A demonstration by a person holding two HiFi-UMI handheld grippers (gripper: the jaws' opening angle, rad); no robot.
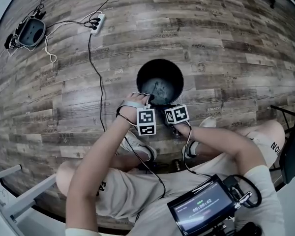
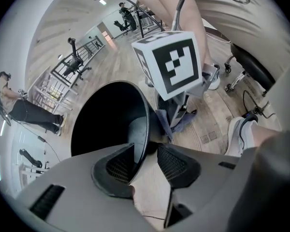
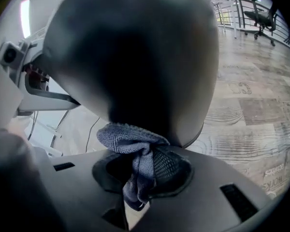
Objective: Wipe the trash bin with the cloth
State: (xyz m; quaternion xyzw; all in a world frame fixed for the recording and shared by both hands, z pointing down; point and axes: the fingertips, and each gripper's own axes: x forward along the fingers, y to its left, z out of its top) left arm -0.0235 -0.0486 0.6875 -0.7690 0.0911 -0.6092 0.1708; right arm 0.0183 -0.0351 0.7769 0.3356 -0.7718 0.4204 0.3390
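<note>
Trash bin point(image 1: 143, 80), black and round, stands on the wood-plank floor point(image 1: 236, 58) just in front of the seated person's shoes; the left gripper point(image 1: 148, 101) is clamped on its near rim, one jaw inside the bin point(image 2: 106, 120) and one outside, in the left gripper point(image 2: 145, 151) view; the right gripper point(image 1: 168, 107), just beside it, is clenched on a blue-grey cloth point(image 3: 130, 139), its jaws point(image 3: 145, 163) holding the bunched fabric against the bin's outer wall point(image 3: 135, 47); a white power strip point(image 1: 97, 23) lies well apart.
</note>
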